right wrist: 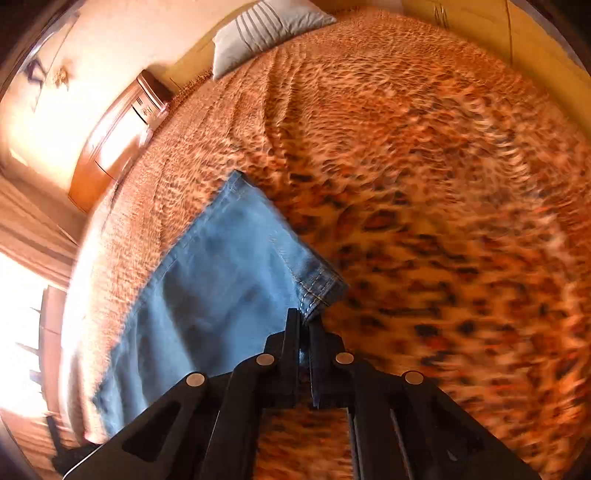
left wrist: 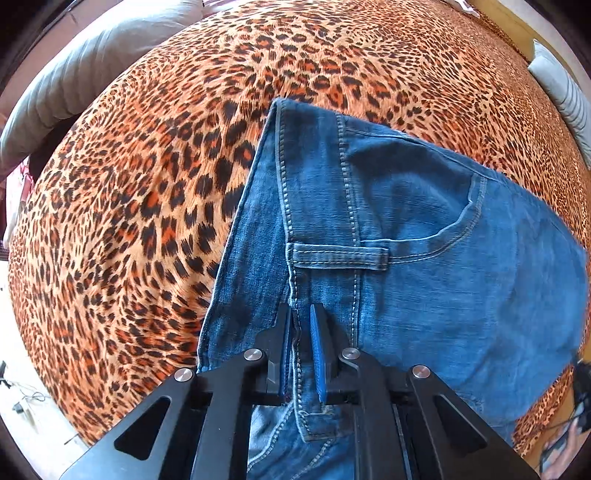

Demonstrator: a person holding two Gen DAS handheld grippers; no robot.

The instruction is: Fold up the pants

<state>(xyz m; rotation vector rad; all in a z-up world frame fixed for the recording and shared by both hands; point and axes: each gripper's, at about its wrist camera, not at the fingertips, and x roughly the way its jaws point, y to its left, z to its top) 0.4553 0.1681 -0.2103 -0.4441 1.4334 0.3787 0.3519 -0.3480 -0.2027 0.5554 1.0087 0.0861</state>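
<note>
Jeans (left wrist: 424, 236): blue denim, lying on the bed, with the waistband, a belt loop and a curved front pocket showing in the left wrist view.
Bed cover (left wrist: 147, 221): orange and black leopard print — it covers the whole bed under the jeans.
Left tool (left wrist: 301, 332): points down at the waist end of the jeans, its two black fingers pinched tight on the stitched waistband edge, with the denim between them.
Right tool (right wrist: 303, 325): squeezed closed on the hem corner of a jeans leg, where the stitches show. This view is blurry.
Jeans leg (right wrist: 207, 280): runs from the right tool away to the left and near side, flat on the bed cover.
Where the jeans are: on the bed, held at two ends — the waist by the left tool, the leg hem by the right tool.
Pillows: one grey pillow (left wrist: 85, 70) at the far left of the bed in the left wrist view, and one pale pillow (right wrist: 266, 29) at the far edge in the right wrist view.
Wooden cabinet (right wrist: 114, 147): beside the bed, on the far left in the right wrist view.
</note>
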